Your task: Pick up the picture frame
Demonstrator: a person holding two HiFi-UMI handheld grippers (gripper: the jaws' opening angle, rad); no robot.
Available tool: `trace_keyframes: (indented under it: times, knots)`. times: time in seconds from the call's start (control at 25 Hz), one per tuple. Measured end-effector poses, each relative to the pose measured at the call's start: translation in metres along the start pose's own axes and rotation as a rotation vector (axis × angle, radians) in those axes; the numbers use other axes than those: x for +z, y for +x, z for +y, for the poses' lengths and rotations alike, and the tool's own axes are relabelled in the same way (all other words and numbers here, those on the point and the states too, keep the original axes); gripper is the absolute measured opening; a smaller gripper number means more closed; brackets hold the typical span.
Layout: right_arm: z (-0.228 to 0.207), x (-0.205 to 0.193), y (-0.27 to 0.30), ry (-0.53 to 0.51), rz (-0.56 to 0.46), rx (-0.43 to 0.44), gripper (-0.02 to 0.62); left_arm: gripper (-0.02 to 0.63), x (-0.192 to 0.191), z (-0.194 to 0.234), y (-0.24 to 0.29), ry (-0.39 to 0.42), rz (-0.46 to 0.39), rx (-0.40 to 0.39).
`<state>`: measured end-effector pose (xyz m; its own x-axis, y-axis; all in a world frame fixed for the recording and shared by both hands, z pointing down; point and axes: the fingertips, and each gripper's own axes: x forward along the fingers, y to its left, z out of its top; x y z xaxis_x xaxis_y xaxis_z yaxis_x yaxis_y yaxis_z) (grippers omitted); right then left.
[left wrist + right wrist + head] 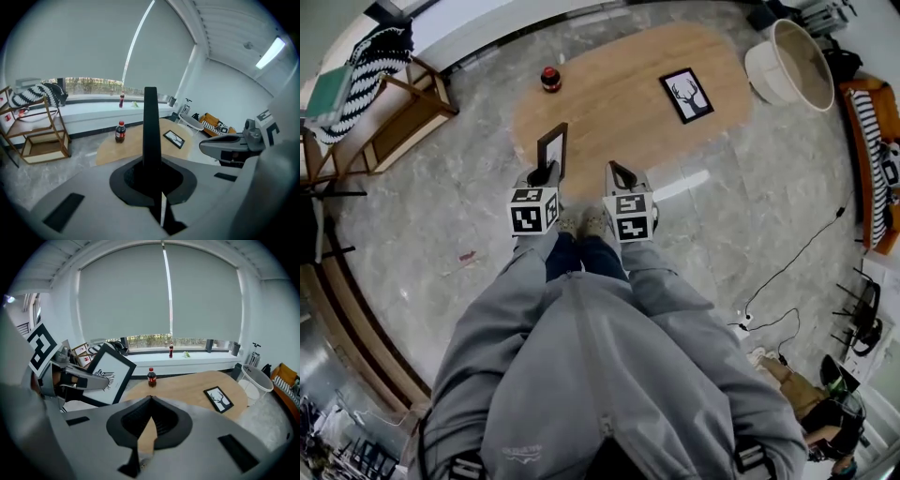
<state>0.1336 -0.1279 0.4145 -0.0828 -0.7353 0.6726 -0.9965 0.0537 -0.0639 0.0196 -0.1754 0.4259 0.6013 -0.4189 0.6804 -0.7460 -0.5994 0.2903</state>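
oval wood tabletop (609, 103) on grey stone floor (422, 234). left hand-held gripper (546, 175) pinches the picture frame (551, 150) upright, long side up. right hand-held gripper (619, 176) pressed together, empty.

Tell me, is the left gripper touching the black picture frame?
Touching. The left gripper view shows the left gripper with its jaws shut on the picture frame, whose edge stands up between them.

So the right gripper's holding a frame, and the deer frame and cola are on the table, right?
Wrong gripper: the left gripper holds the frame, as the left gripper view shows; the right gripper is shut on nothing. The deer frame and cola are on the table.
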Motion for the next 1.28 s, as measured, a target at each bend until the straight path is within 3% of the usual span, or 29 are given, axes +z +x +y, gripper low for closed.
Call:
trace_keyframes:
  times: [0.44, 0.96, 1.28]
  knots:
    - [-0.001, 0.086, -0.082, -0.004, -0.192, -0.061, 0.031, 0.025, 0.091, -0.042, -0.092, 0.137, -0.239, 0.022]
    - [0.015, 0.224, -0.2, -0.041, -0.553, -0.081, 0.031, 0.025, 0.203, -0.074, -0.208, 0.211, -0.581, 0.057]
    - [0.023, 0.255, -0.26, -0.053, -0.672, -0.064, 0.031, 0.025, 0.232, -0.111, -0.272, 0.285, -0.729, 0.062]
